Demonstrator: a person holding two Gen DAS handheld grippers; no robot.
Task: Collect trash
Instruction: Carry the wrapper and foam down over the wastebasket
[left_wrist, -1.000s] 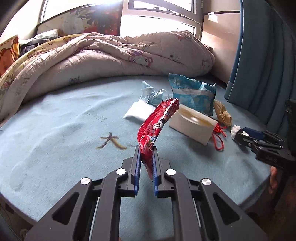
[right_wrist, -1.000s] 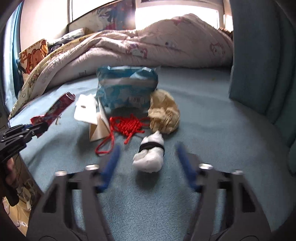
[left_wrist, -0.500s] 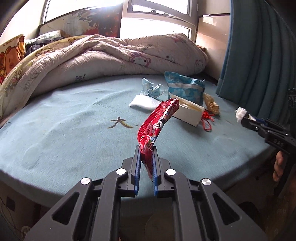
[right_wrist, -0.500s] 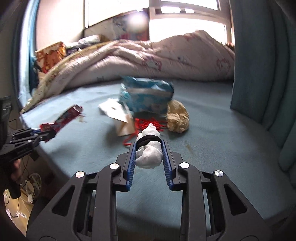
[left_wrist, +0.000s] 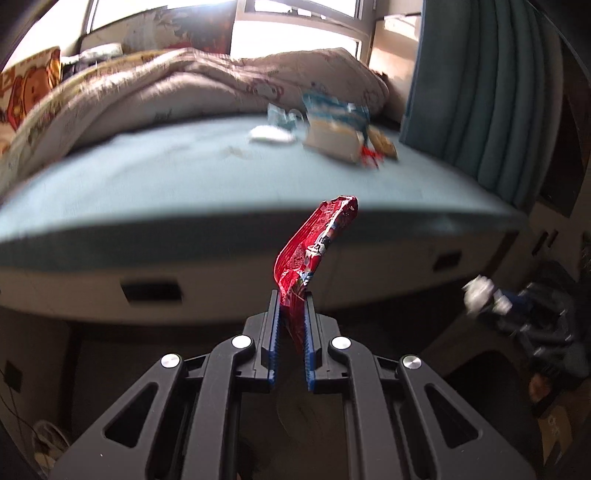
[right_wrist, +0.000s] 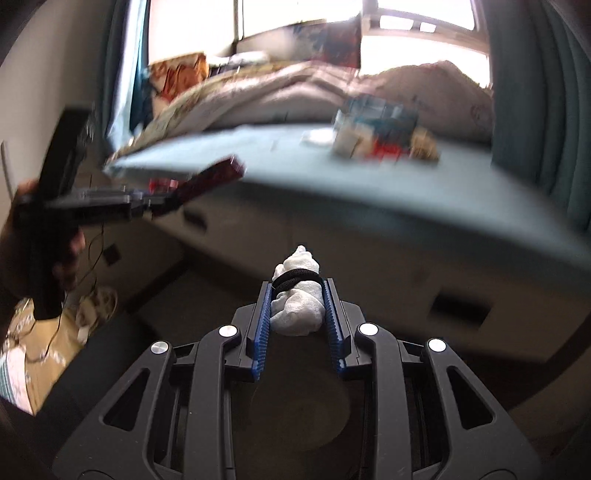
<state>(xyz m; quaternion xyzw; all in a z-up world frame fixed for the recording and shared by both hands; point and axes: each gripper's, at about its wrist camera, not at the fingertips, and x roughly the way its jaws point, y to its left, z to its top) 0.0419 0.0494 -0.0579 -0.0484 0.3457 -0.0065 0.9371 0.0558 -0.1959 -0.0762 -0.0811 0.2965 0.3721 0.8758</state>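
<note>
- Left gripper (left_wrist: 291, 295): its blue-padded fingers (left_wrist: 274, 325) are drawn narrow and pinch the lower end of a red snack wrapper (left_wrist: 314, 243) at the lower centre of the left wrist frame. The wrapper rises from between the pads and leans toward the upper right, its free end in front of the bed's edge.
- Right gripper (right_wrist: 297, 286): its fingers (right_wrist: 263, 325) clamp a white crumpled tissue wad (right_wrist: 297, 306) with a black band (right_wrist: 295, 277) around it, at the centre of the right wrist frame. The wad fills the gap between the pads; its banded tip pokes out past the fingertips.
- Both grippers are held off the bed (left_wrist: 184, 184), in front of its pale base, which has dark handle slots.
- On the blue sheet, at the upper right of the left wrist frame, lies a blurred cluster of other litter (left_wrist: 332, 136): a pale box, a blue-and-white bag, something red, something tan.
- A rumpled quilt (left_wrist: 184, 85) lies behind it; a blue curtain (left_wrist: 480, 92) hangs at the right edge.
</note>
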